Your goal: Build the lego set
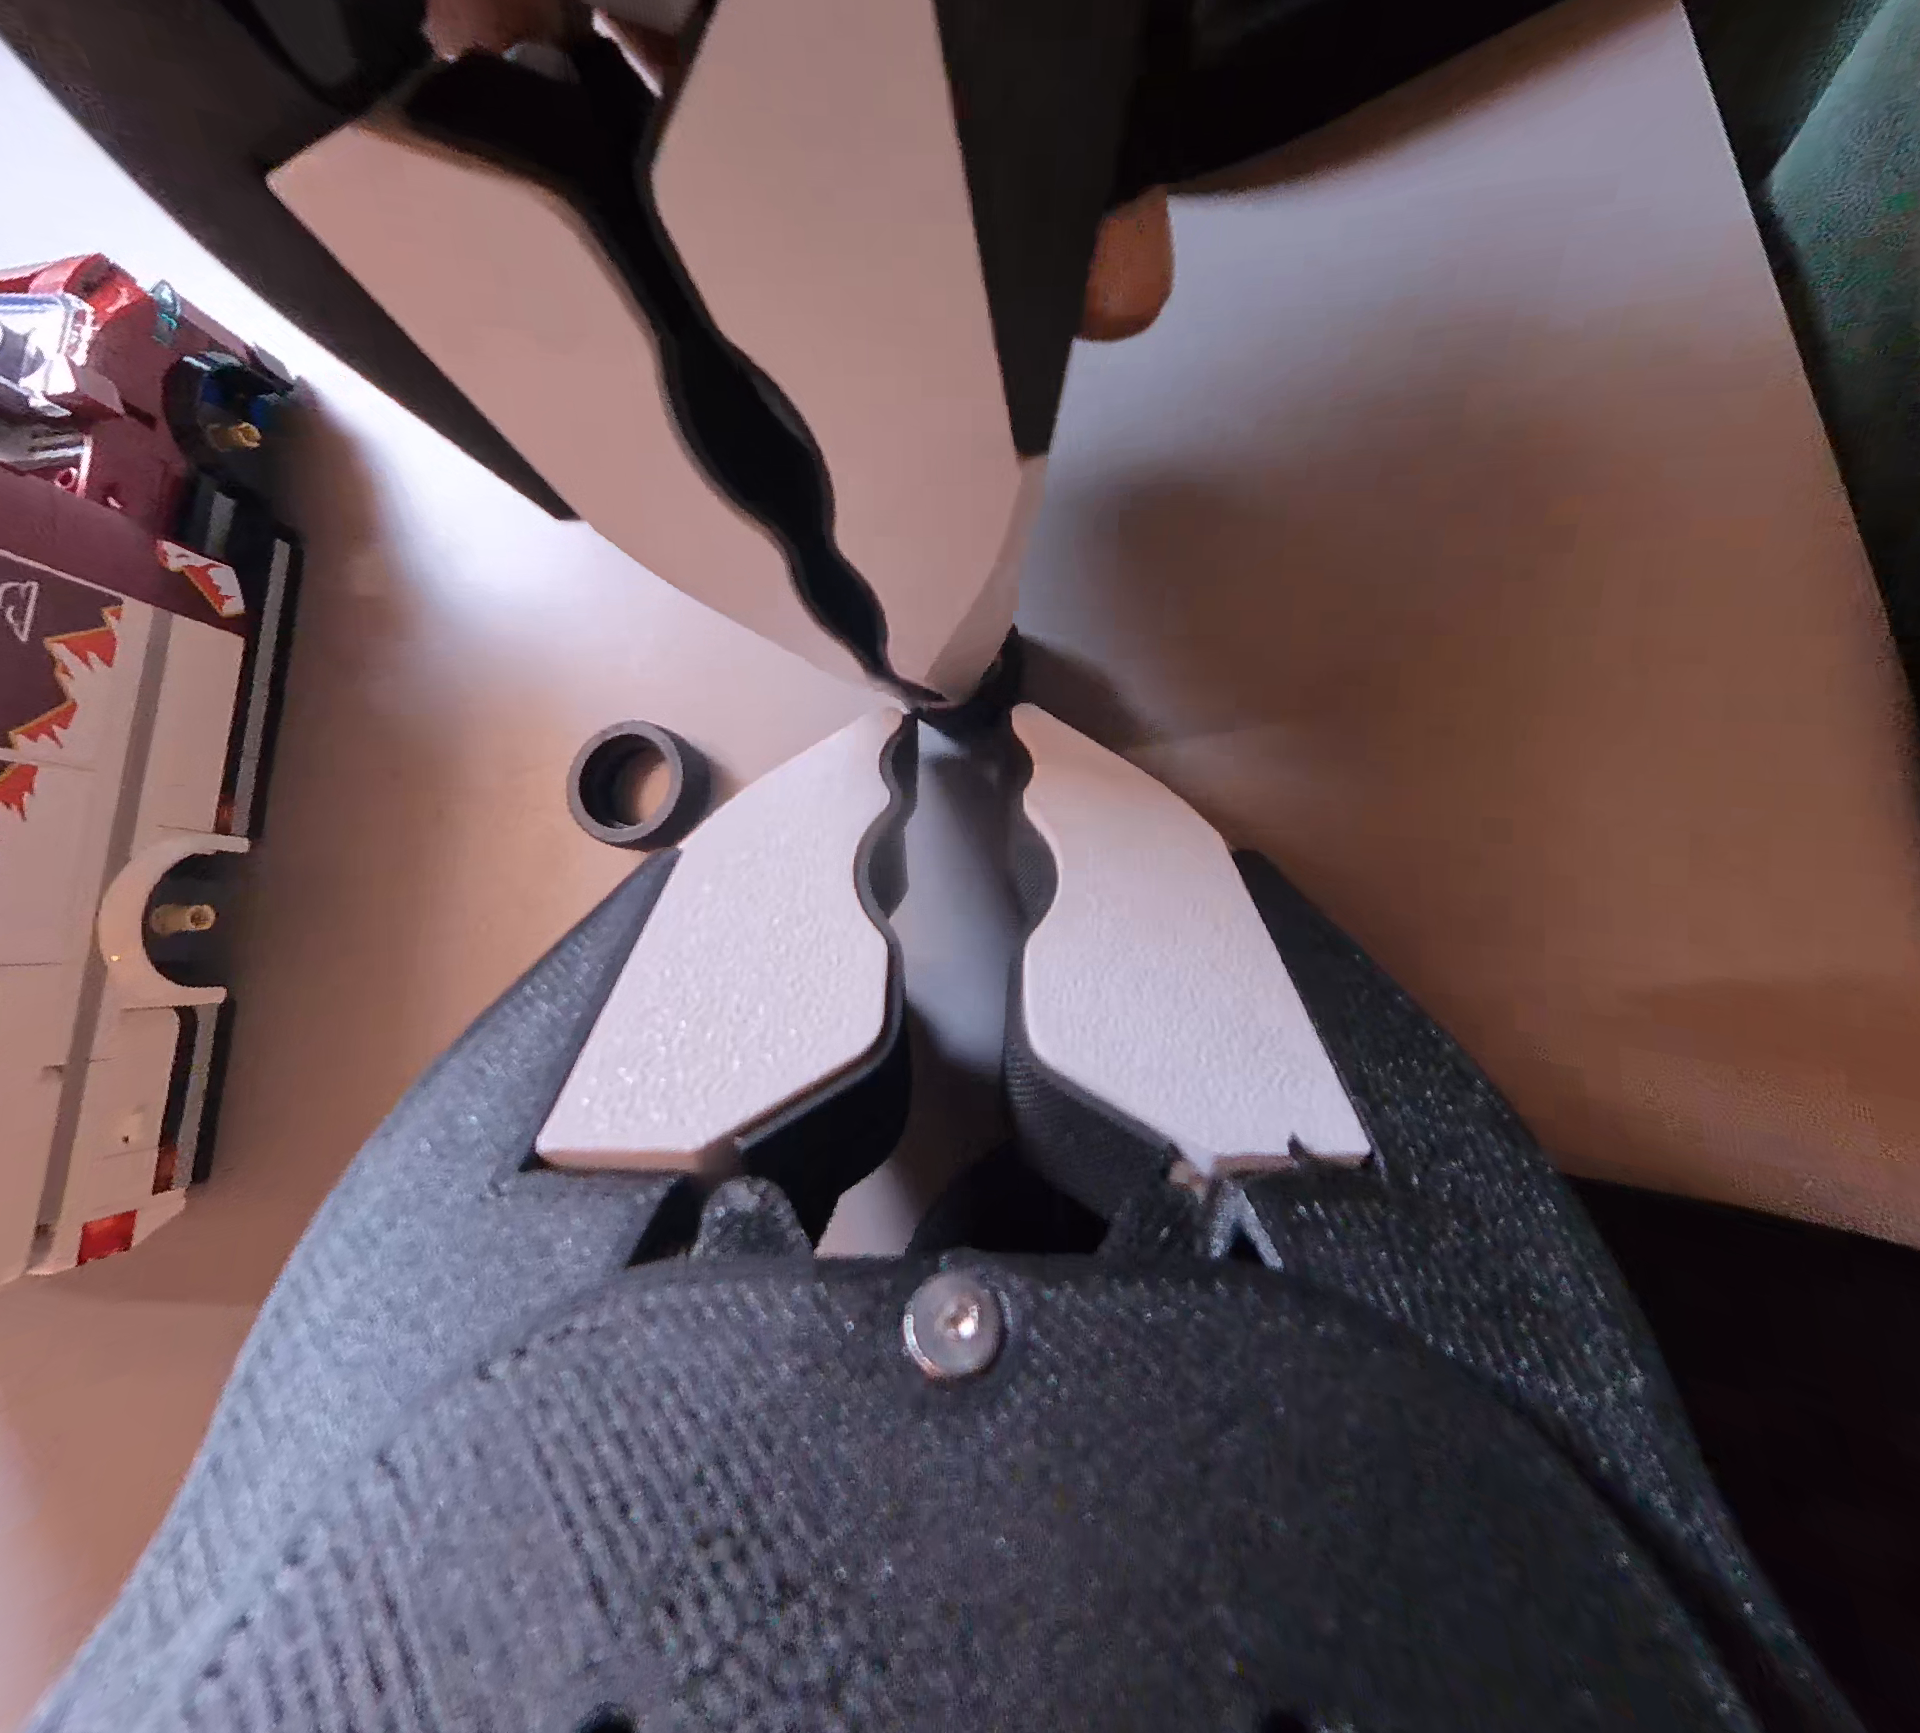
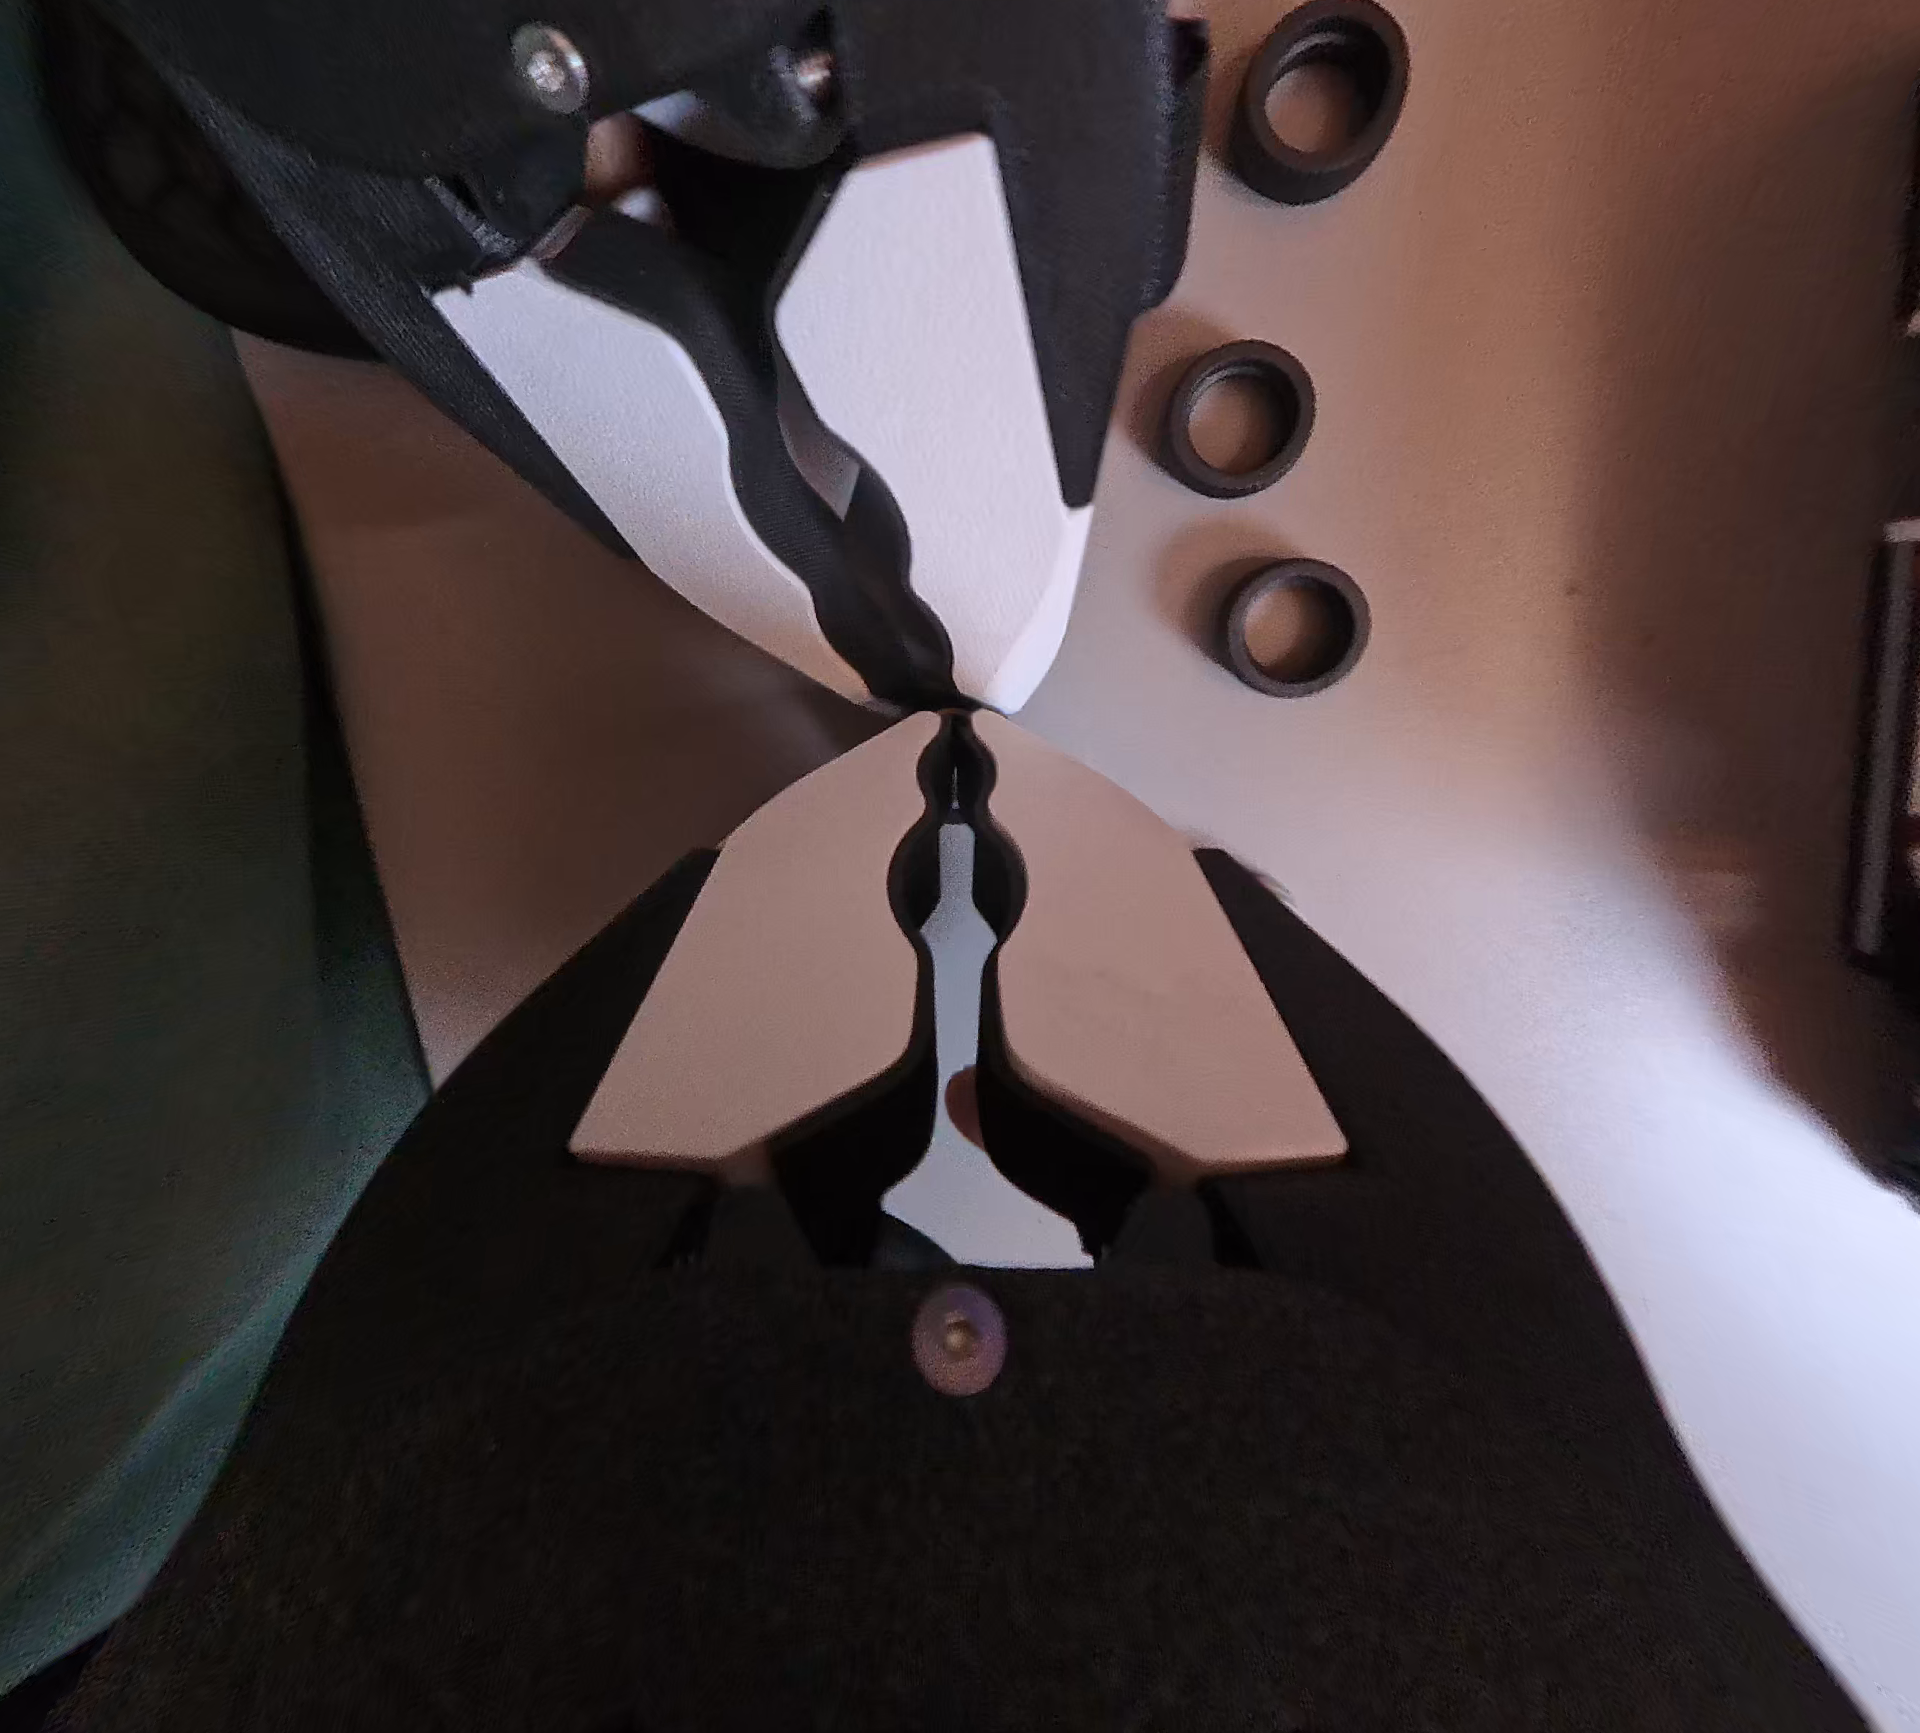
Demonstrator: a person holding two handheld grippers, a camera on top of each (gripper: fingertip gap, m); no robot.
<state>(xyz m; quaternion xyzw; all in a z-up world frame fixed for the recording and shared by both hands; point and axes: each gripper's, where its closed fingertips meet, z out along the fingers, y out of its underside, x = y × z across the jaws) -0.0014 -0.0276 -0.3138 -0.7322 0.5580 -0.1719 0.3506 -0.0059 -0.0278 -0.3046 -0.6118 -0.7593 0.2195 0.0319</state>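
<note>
In the left wrist view my left gripper (image 1: 961, 727) has its white pads close on a small black part (image 1: 987, 701) at the fingertips; it looks like one of the black rings. My right gripper (image 1: 914, 691) comes in from above, shut, with its tips against that same part. In the right wrist view my right gripper (image 2: 951, 722) is shut tip to tip with the left gripper (image 2: 961, 696); the black part is hidden there. Nothing shows between the right pads. One loose black ring (image 1: 629, 784) lies on the table just left of the left fingers.
A red and white brick-built toy vehicle (image 1: 114, 748) with bare wheel pins stands at the left edge. Three black rings (image 2: 1325, 99), (image 2: 1242, 416), (image 2: 1294, 623) lie in a row on the white table (image 2: 1558, 1164). A person's green clothing (image 2: 156, 748) is close by. My two grippers' fingertips are within a few centimetres of each other.
</note>
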